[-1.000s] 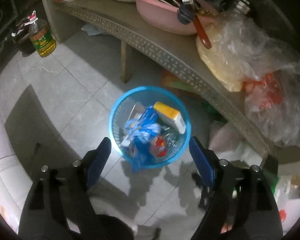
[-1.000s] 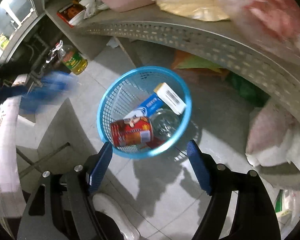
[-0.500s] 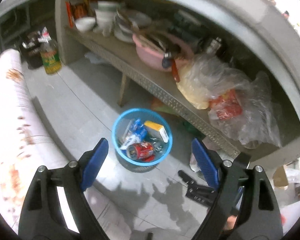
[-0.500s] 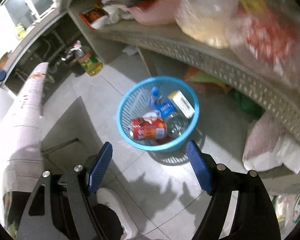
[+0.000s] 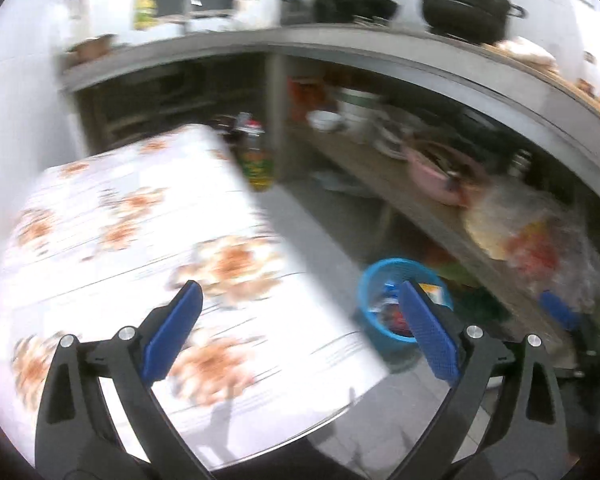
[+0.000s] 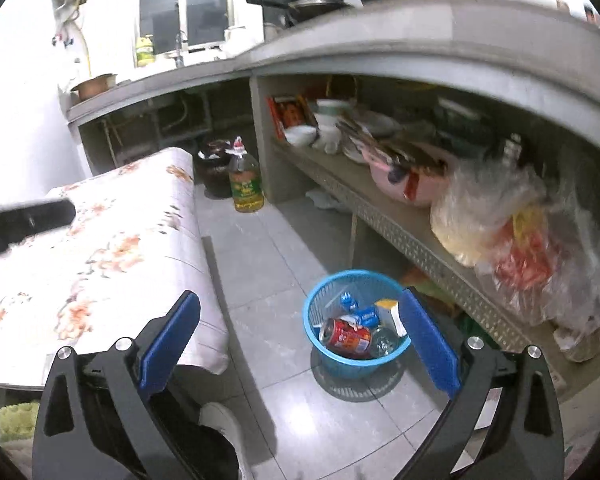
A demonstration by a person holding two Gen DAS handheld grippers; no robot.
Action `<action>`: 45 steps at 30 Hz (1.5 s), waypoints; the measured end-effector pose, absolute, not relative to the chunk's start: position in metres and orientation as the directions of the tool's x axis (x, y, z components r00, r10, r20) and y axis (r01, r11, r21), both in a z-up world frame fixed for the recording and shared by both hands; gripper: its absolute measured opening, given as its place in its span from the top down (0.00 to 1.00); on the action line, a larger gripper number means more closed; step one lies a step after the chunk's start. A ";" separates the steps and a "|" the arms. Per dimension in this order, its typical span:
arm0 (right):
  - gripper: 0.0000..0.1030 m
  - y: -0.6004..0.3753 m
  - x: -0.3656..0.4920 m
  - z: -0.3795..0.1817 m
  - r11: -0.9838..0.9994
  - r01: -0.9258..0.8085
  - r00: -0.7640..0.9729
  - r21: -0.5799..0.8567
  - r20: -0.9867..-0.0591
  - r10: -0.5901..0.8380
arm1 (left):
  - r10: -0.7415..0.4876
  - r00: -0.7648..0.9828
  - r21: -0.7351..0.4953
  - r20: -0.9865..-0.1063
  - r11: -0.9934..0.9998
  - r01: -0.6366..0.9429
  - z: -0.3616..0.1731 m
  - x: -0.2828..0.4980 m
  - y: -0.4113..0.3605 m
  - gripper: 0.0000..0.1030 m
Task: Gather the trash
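A blue mesh basket (image 6: 314,312) stands on the tiled floor beside the low shelf. In it lie a red can (image 6: 346,338), a blue wrapper (image 6: 362,315), a yellow-and-white box (image 6: 390,312) and a clear bottle (image 6: 384,342). My right gripper (image 6: 300,296) hangs high above the floor, to the basket's near left, its jaws opening with nothing between them. My left gripper (image 5: 299,286) is over the floral table's edge, its jaws opening too and holding nothing. In the blurred left view the basket (image 5: 380,272) sits partly behind the right finger.
A table with a floral cloth (image 6: 100,240) fills the left side. An oil bottle (image 6: 246,184) stands on the floor at the back. The shelf holds a pink basin (image 6: 400,188), bowls and plastic bags (image 6: 500,232). A white shoe (image 6: 220,420) is below the right gripper.
Both grippers have risen and drawn back from the basket, which now looks smaller. The left one has swung left over the floral table. Both pairs of jaws stand wider.
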State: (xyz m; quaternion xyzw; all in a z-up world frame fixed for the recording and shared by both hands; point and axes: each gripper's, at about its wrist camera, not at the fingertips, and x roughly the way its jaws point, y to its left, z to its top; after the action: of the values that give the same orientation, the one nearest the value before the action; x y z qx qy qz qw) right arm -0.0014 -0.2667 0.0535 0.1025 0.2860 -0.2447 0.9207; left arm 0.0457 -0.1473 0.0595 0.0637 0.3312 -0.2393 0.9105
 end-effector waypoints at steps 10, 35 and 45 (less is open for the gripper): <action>0.06 -0.231 -0.006 0.062 0.823 0.566 0.658 0.050 -0.628 -0.415 | -0.128 0.693 0.112 -0.709 0.950 0.290 0.031 0.018 -0.095 0.08; 0.06 -0.228 -0.012 0.035 0.766 0.639 0.486 -0.075 -0.732 -0.477 | -0.027 0.665 0.115 -0.746 0.979 0.169 0.018 0.002 -0.057 0.08; 0.06 -0.233 -0.013 0.036 0.759 0.647 0.483 -0.071 -0.733 -0.480 | -0.038 0.658 0.122 -0.752 0.973 0.195 0.017 0.002 -0.065 0.08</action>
State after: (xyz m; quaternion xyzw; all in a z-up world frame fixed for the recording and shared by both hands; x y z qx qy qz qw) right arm -0.0132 -0.2331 0.0358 0.1080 0.3872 -0.3298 0.8542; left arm 0.0016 -0.0654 0.0167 0.0965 0.4084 -0.0644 0.9054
